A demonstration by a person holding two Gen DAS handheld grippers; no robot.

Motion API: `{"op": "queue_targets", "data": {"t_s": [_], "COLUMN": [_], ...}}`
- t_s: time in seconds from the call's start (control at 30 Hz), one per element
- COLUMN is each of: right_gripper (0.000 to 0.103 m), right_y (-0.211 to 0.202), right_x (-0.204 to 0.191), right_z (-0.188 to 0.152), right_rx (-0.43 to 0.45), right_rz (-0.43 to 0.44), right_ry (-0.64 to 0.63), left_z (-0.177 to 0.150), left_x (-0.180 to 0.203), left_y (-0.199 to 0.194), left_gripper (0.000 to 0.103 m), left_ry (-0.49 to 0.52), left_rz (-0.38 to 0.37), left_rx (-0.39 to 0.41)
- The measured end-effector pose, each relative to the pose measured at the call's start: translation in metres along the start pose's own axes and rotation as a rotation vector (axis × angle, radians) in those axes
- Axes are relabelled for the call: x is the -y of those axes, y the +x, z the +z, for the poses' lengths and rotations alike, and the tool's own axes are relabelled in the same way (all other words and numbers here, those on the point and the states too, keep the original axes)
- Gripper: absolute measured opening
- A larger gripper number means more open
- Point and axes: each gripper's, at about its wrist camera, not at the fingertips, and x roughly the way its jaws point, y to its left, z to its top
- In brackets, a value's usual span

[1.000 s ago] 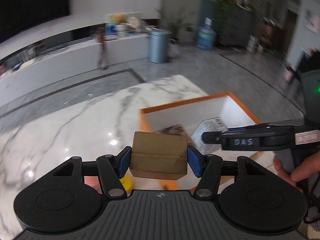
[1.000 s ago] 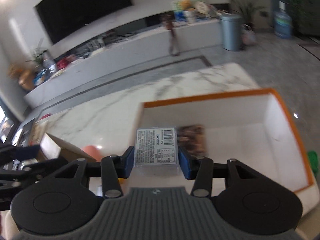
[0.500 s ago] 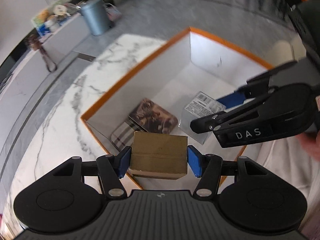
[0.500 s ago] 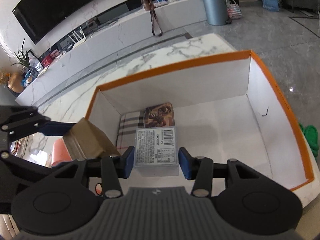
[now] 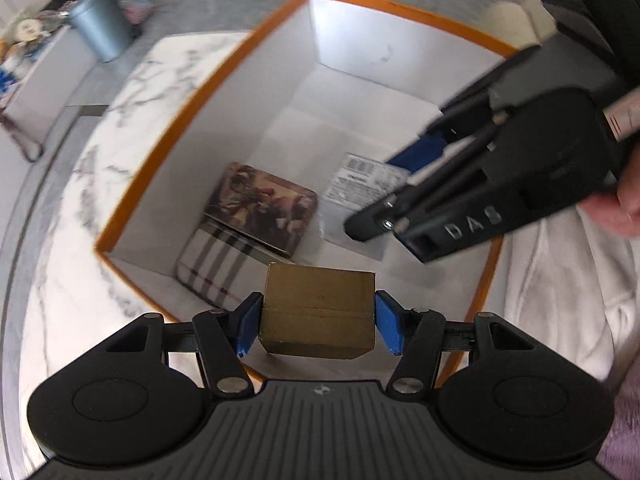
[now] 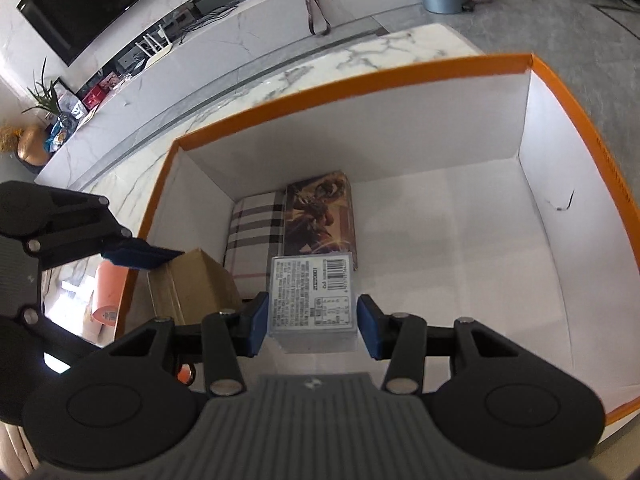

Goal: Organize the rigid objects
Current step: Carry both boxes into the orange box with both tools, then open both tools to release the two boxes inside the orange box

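Looking down through the left wrist camera, two grippers are counted: the left gripper [image 5: 319, 323], clenched on one brown cardboard box [image 5: 318, 312] held between its blue pads above the near edge of the container, and the right gripper [image 5: 394, 184], seen from the side at the right, with one clear labelled case [image 5: 362, 184] caught at its tips. One orange-rimmed white box [image 5: 192, 120] is seen on a marble table [image 5: 120, 120]; two items lie flat on its floor near the left wall, a plaid case [image 5: 216, 264] and a picture-printed case [image 5: 262, 204] partly overlapping it. Compared with half a second earlier, the container is seen larger and more from above, and the right gripper is seen higher in the frame. Part of a hand [image 5: 618, 208] is visible at the right edge. From the right wrist camera, the right gripper [image 6: 311, 324] is shown clamped on the labelled case [image 6: 312, 300], which hangs over the container's floor just in front of the picture-printed case [image 6: 320, 216]; the plaid case [image 6: 256, 228] lies beside it against the left wall. The left gripper [image 6: 136, 256] and its cardboard box [image 6: 192, 288] are seen at the container's left corner. Against the earlier frame, the white box [image 6: 560, 152] fills more of the view.
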Motion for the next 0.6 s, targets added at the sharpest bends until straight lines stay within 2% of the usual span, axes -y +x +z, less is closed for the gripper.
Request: {"op": "queue_targets", "data": {"t_s": [0.17, 0.3, 0.5, 0.6], "right_gripper": [0.049, 0.049, 0.049, 0.049], "right_y": [0.004, 0.008, 0.008, 0.010], "right_x": [0.000, 0.000, 0.005, 0.005], "right_z": [-0.001, -0.002, 0.000, 0.000], "right_rx": [-0.013, -0.024, -0.032, -0.036], "right_rz": [-0.004, -0.007, -0.022, -0.029], "right_ry": [0.003, 0.008, 0.026, 0.025], "left_z": [0.002, 0.006, 0.006, 0.005], "left_x": [-0.002, -0.003, -0.011, -0.015], "left_y": [0.015, 0.022, 0.030, 0.033], "left_gripper": [0.069, 0.069, 0.069, 0.072], "left_ry": [0.071, 0.125, 0.106, 0.094], "left_rz": [-0.016, -0.077, -0.159, -0.168], "left_rx": [-0.032, -0.066, -0.091, -0.106]}}
